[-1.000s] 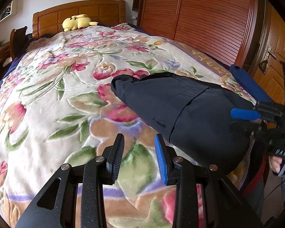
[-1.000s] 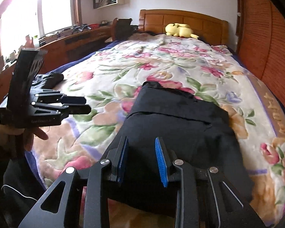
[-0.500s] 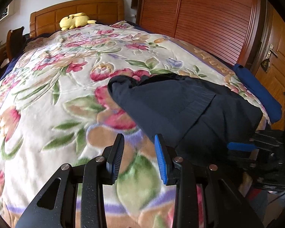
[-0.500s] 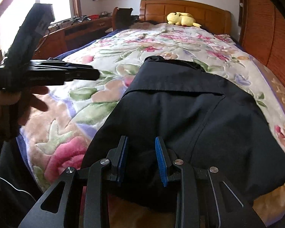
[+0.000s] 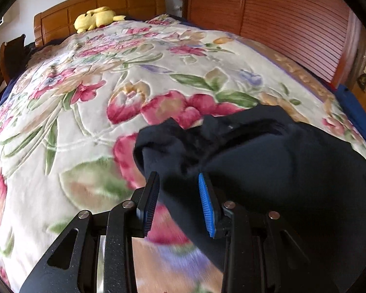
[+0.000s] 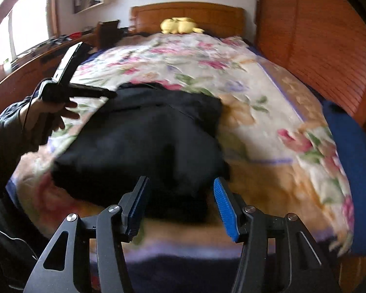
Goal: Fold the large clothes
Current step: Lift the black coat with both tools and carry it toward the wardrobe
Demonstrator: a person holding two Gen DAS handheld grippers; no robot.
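Seen along the right tool [image 6: 180, 202]: two blue-padded fingers [image 6: 224, 207] spread wide apart, hanging low over the near edge of a dark garment [image 6: 144, 141] with nothing between them. Lying bunched on the floral blanket [image 6: 268, 131] of the bed [image 6: 188, 15], that garment, with the left tool [image 6: 107, 94] reaching in from the left toward its far corner, gripped by a hand [image 6: 48, 114]; contact there too blurred to judge. Farther back, a yellow plush toy [image 6: 180, 25] against the wooden headboard, slatted wooden doors [image 6: 317, 48] along the right, and a blue cushion [image 6: 353, 161] at the bed's right edge.
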